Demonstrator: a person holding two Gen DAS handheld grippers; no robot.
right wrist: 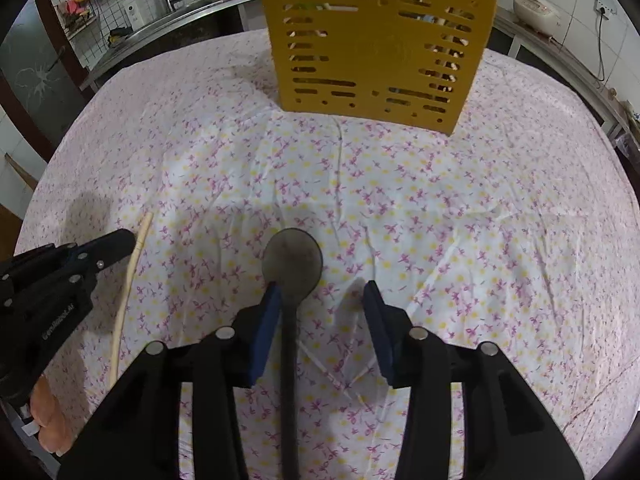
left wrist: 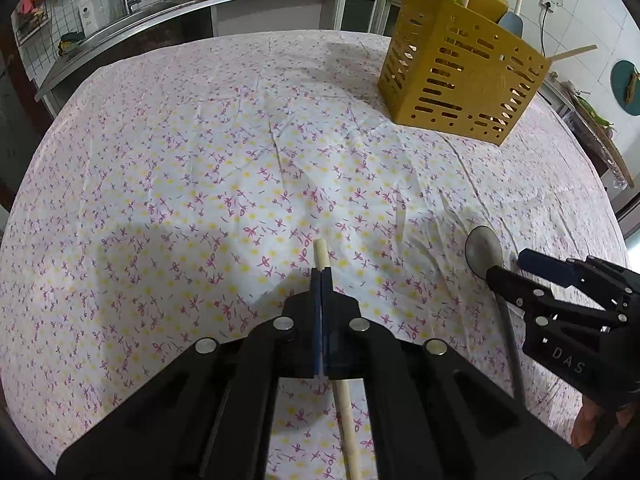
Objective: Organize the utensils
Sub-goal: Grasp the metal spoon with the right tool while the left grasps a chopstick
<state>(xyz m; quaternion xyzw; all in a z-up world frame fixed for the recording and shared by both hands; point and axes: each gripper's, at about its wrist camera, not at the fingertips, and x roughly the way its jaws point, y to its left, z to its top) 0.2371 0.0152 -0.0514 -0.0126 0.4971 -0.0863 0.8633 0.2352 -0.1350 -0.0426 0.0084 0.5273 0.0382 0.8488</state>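
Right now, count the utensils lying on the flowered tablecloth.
2: a pale wooden stick clamped in the left tongs, and a dark metal ladle between the right tongs. Others stand in the yellow basket.

"DAS" in pale letters on the right gripper (left wrist: 508,264) body, other lettering too blurred to read

I'm seeing even overhead light washing out the cloth (left wrist: 248,152) centre, soft shadows falling at left, and fisheye edges bending and darkening.
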